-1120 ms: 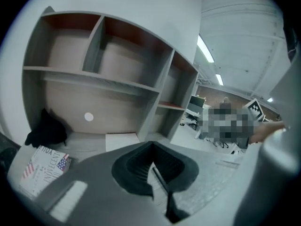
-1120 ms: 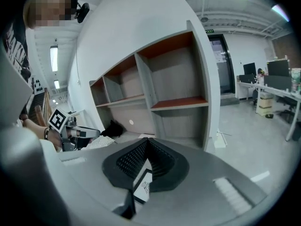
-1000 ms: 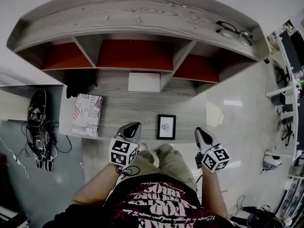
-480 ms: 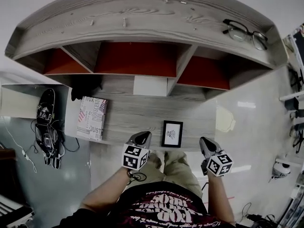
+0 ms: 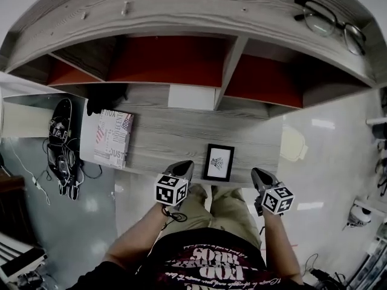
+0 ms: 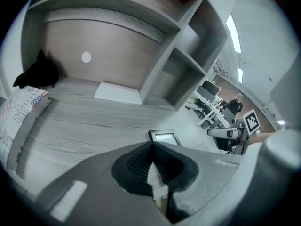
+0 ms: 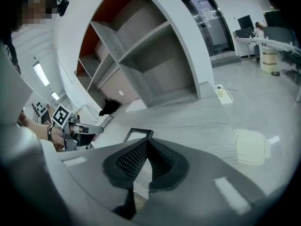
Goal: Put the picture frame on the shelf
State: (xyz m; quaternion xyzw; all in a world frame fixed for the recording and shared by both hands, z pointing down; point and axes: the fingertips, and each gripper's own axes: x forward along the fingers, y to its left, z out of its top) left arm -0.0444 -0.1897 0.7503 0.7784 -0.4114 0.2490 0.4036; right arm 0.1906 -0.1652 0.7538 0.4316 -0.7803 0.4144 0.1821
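A small black picture frame [image 5: 219, 162] with a white mat lies flat on the low wooden desk [image 5: 181, 135], close to its front edge. My left gripper [image 5: 184, 166] hovers just left of the frame, jaws shut and empty. On the frame's right my right gripper [image 5: 257, 173] is shut too, holding nothing. In the left gripper view the frame [image 6: 163, 136] shows just beyond the closed tips [image 6: 152, 145]. The right gripper view has the frame [image 7: 137, 134] right ahead of its closed tips [image 7: 146, 142]. The shelf [image 5: 175, 65] with red-backed compartments rises behind the desk.
A flag-print book [image 5: 112, 139] lies at the desk's left, with a black object [image 5: 100, 101] behind it. A white card [image 5: 192, 97] sits at the back. Glasses [image 5: 329, 23] rest on the shelf's top. A skateboard and cables [image 5: 60, 147] lie on the floor at the left.
Both grippers have sunk toward the desk's front edge on either side of the frame. The head view has moved closer to the shelf. The frame has not moved.
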